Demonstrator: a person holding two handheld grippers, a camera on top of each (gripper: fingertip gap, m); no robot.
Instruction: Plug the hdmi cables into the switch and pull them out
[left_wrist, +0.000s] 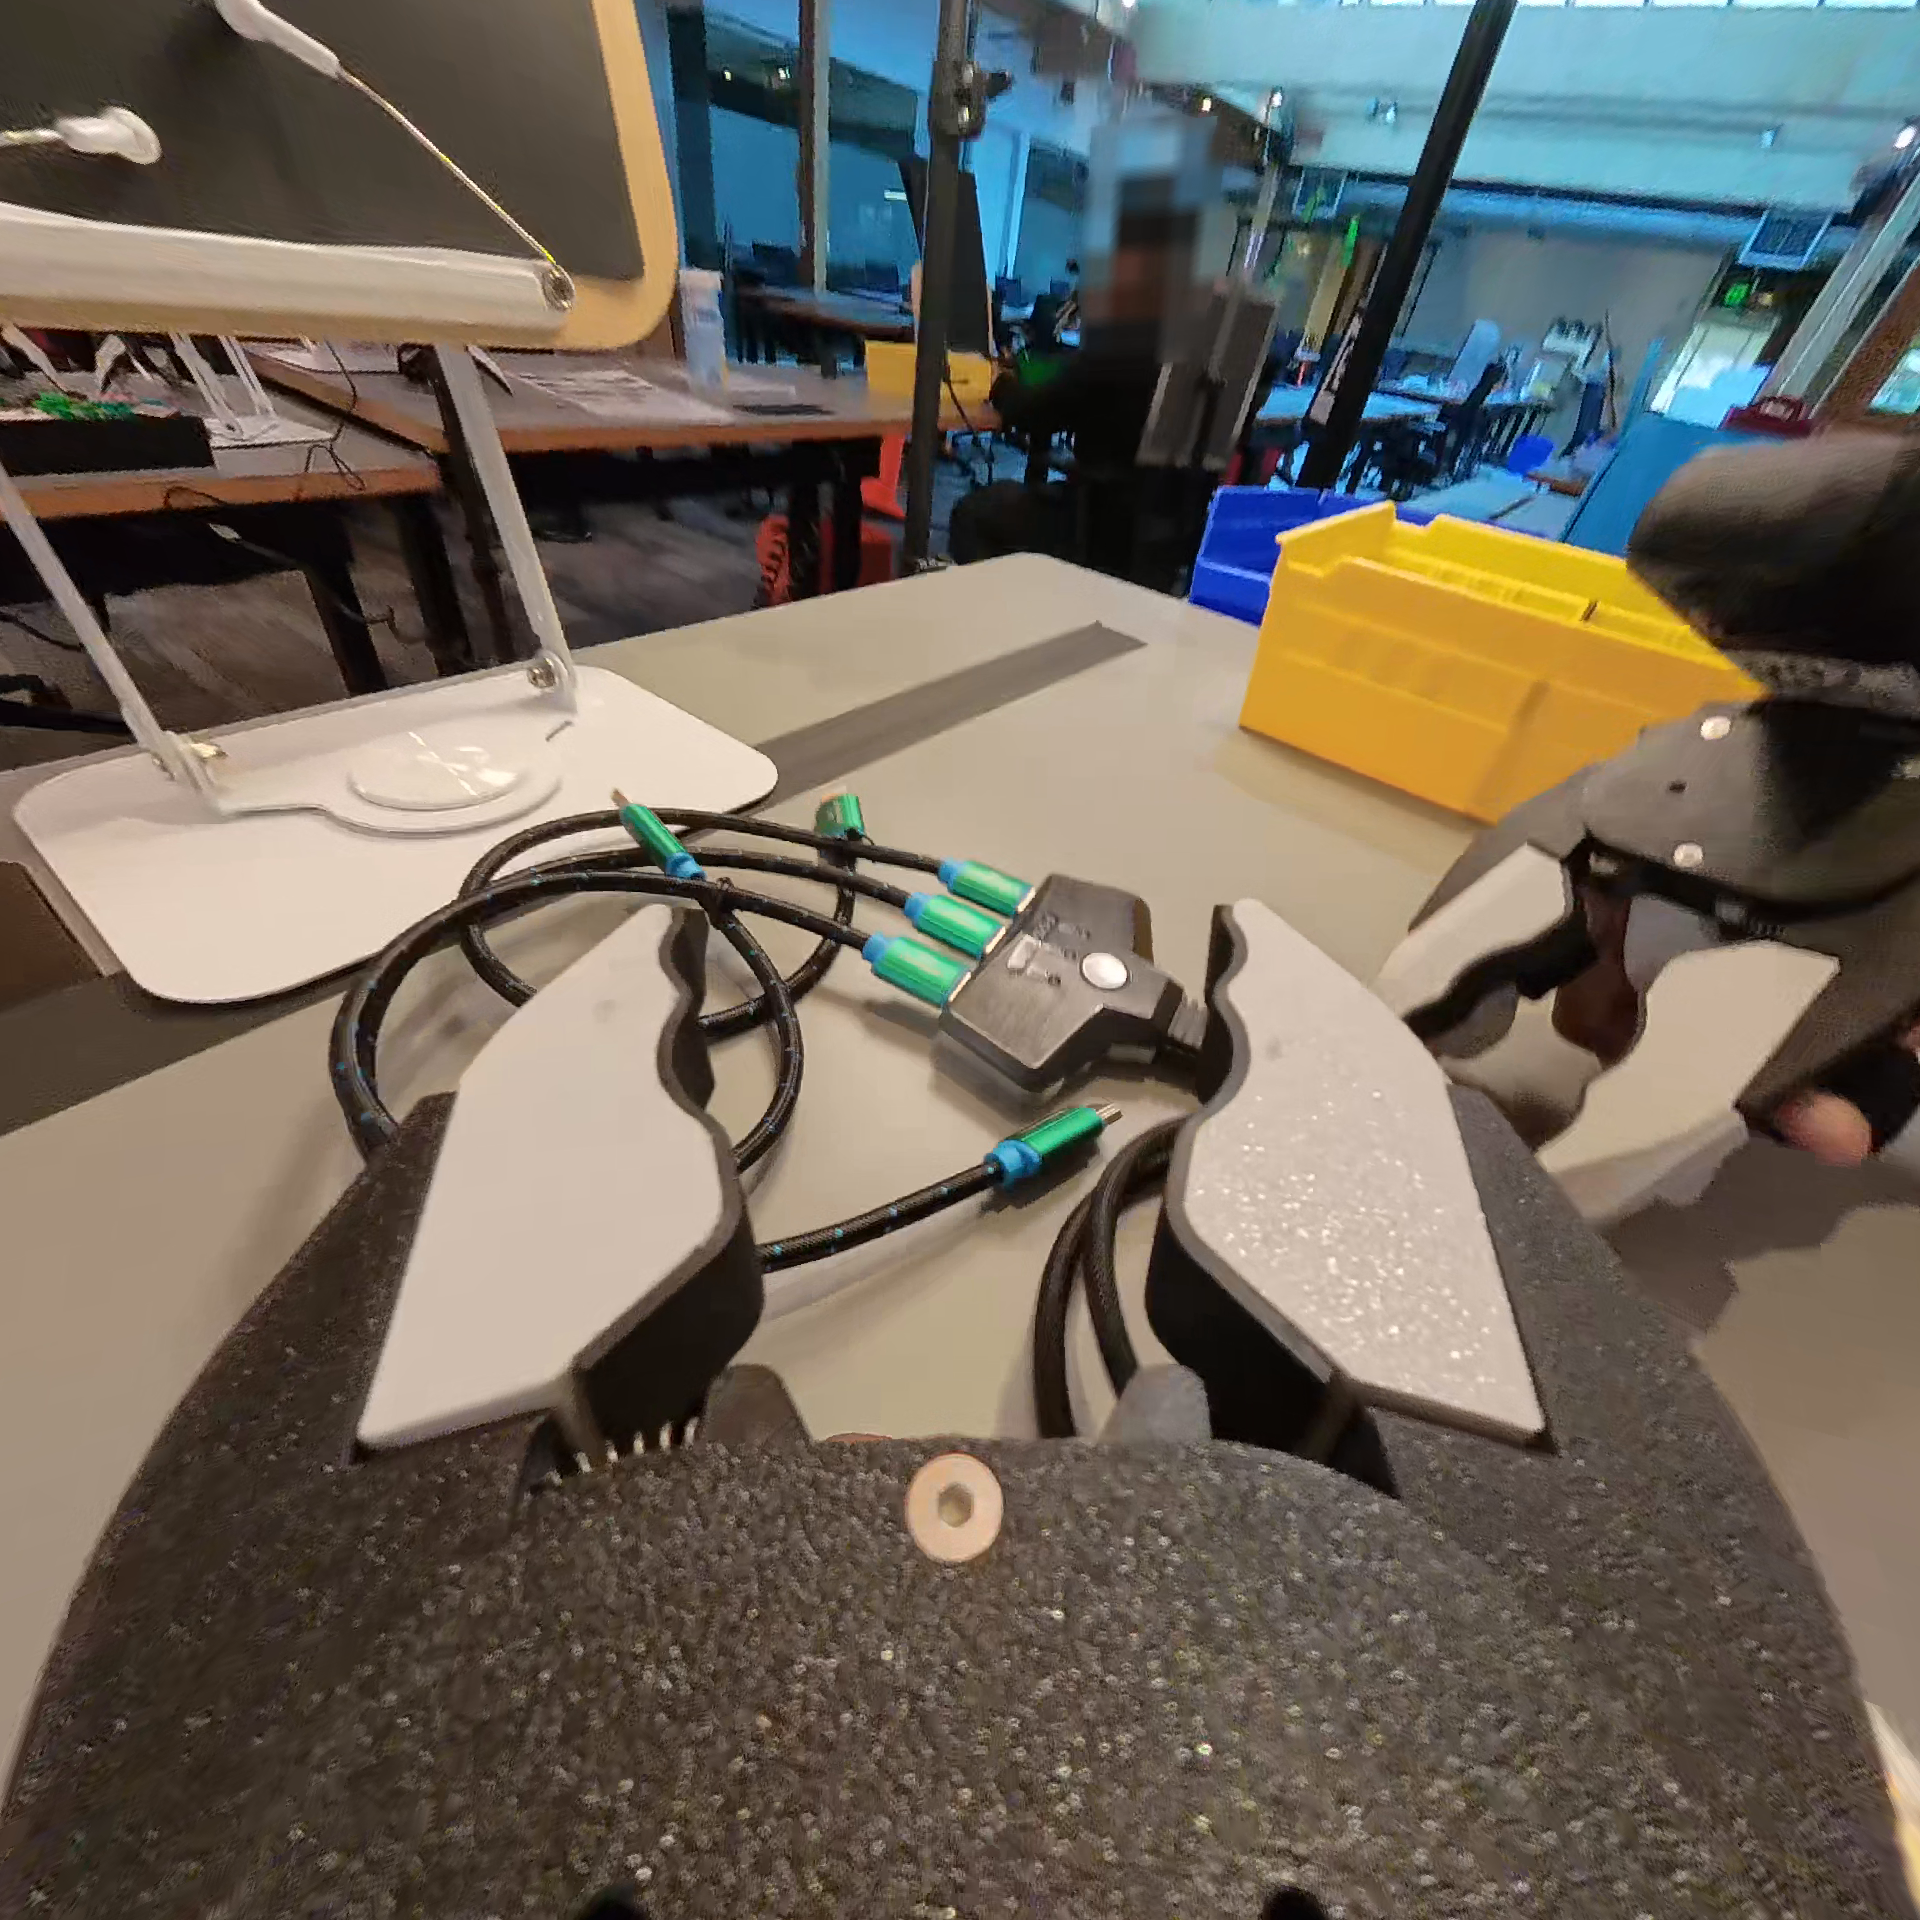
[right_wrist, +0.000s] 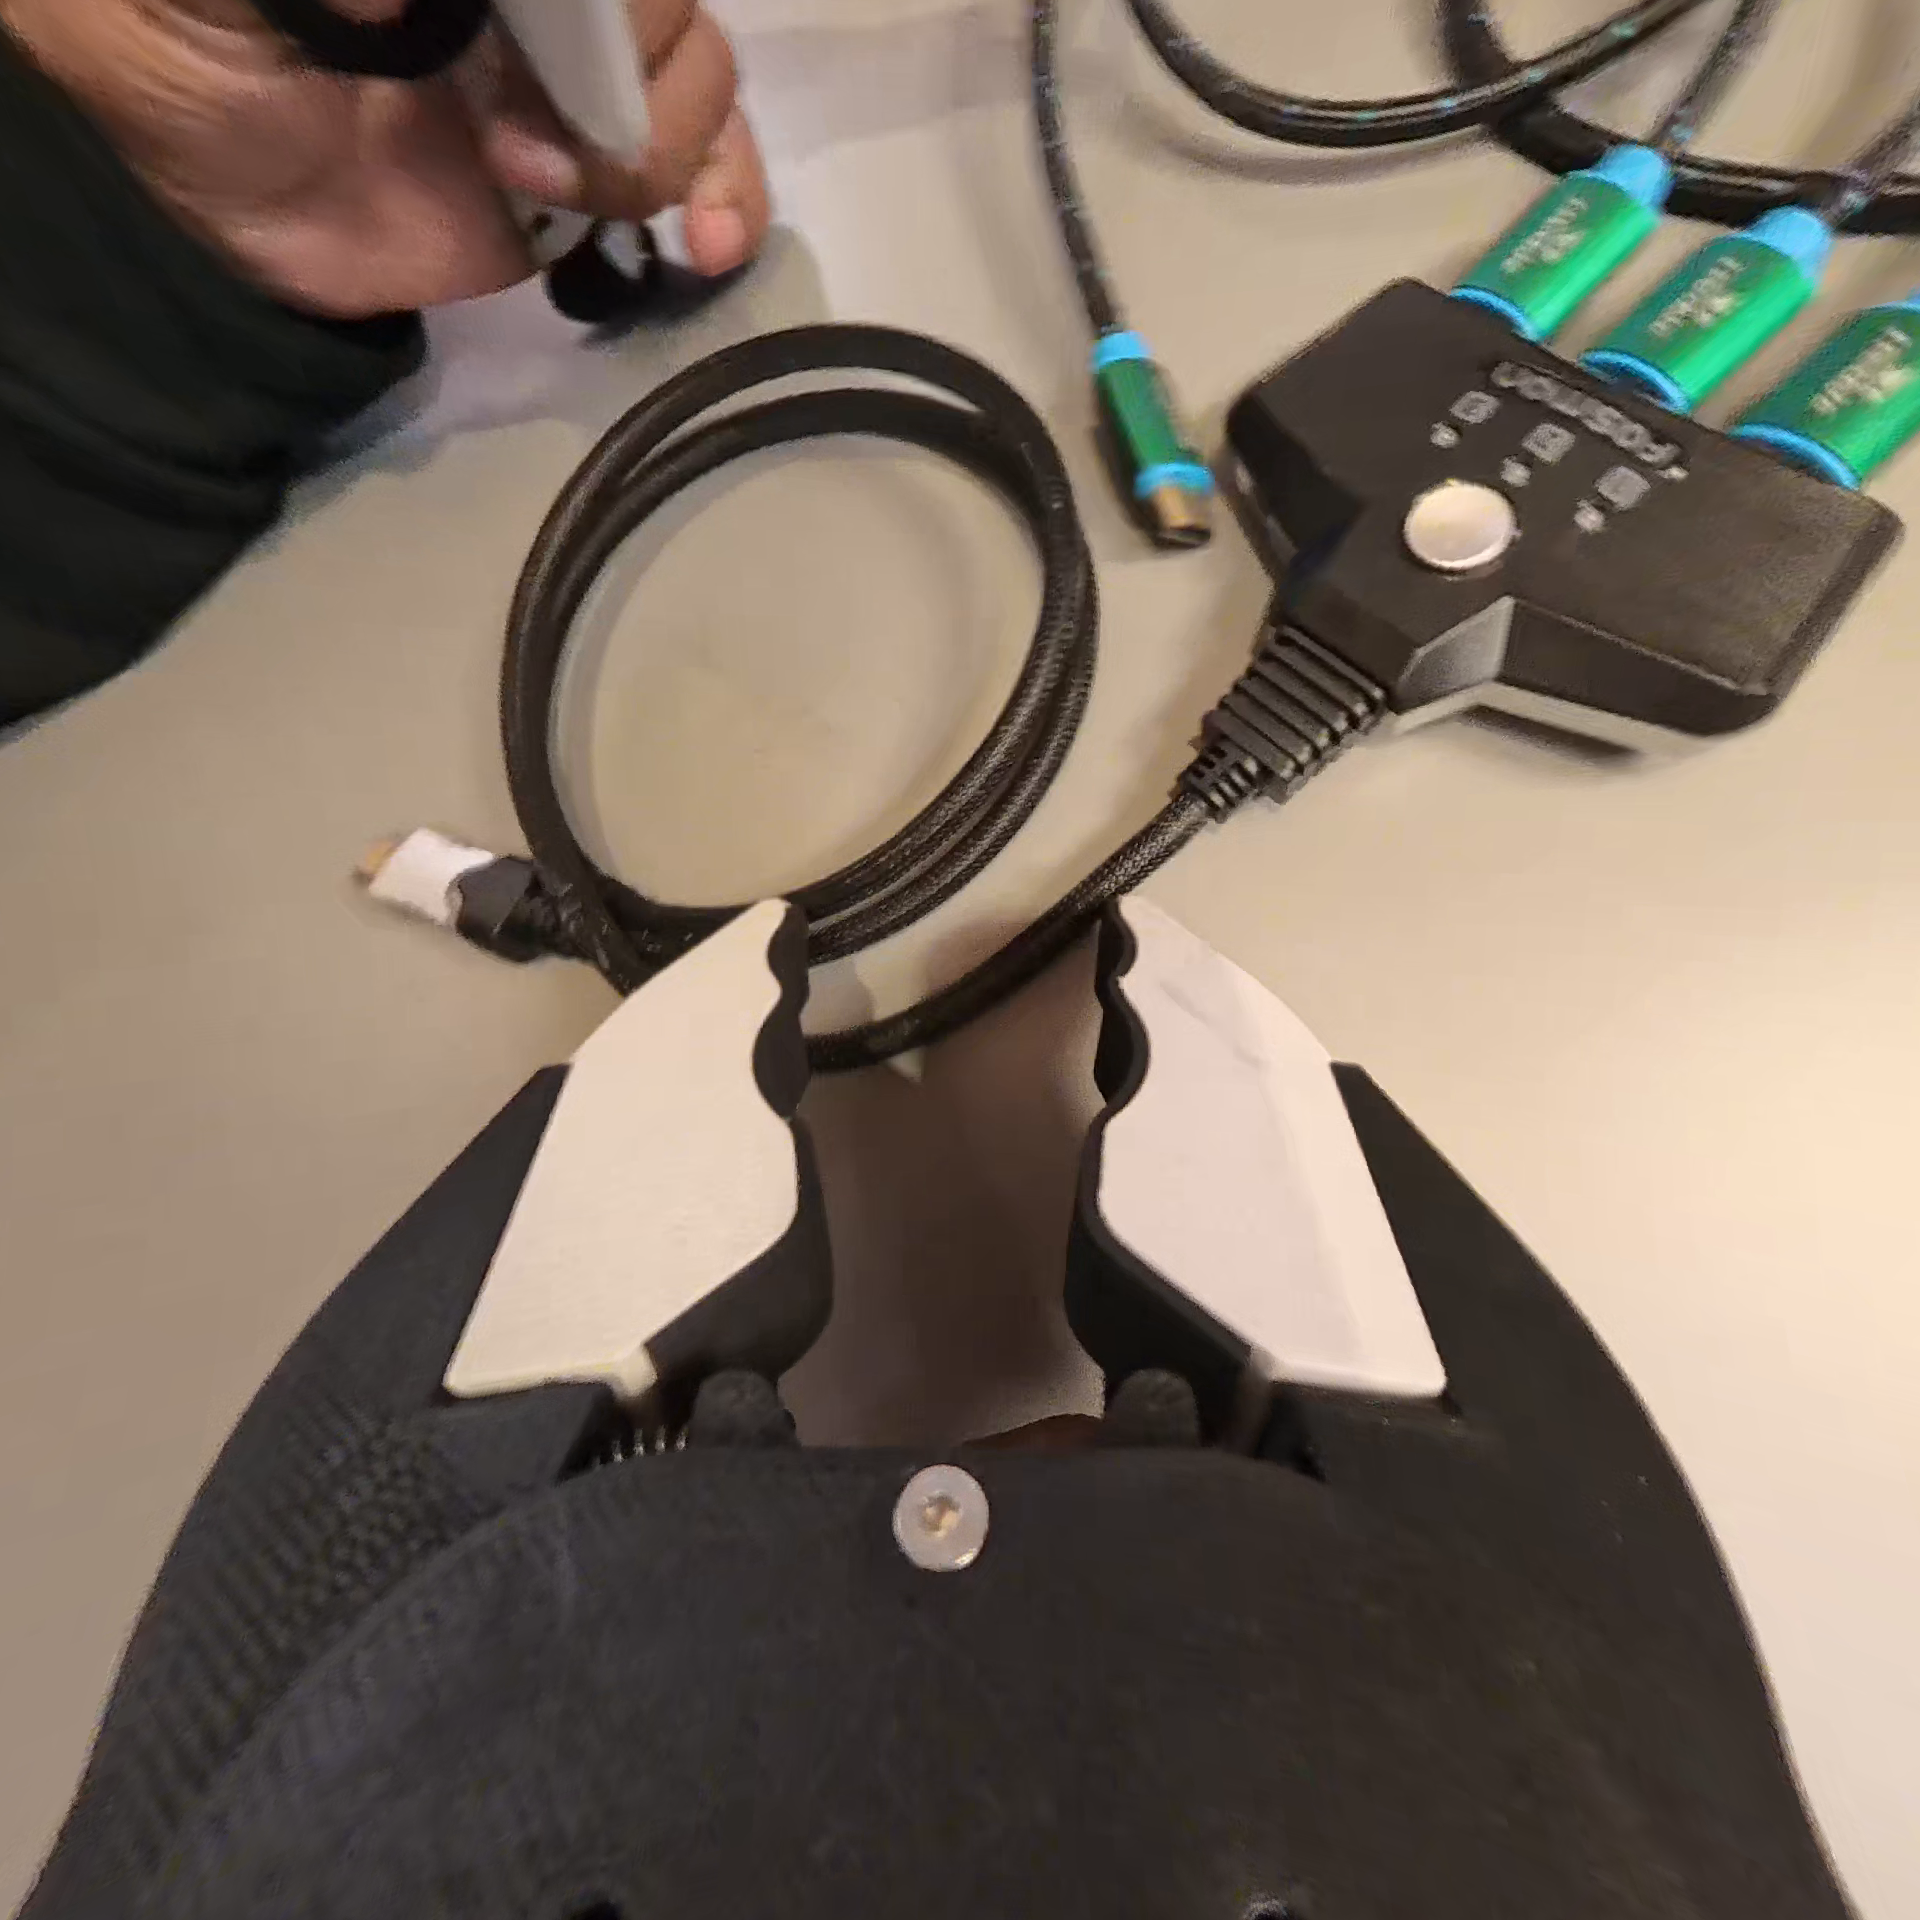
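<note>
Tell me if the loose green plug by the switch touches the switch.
Apart. The right wrist view shows bare table between the loose green plug and the switch.

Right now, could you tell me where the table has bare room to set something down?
Free: the table left of the coiled black cable, and between the switch and the yellow bin. Crowded: the cable loops beside the white stand base.

blk switch, green/blue plugs, yellow bin

Black claw, white scalloped fingers
</note>
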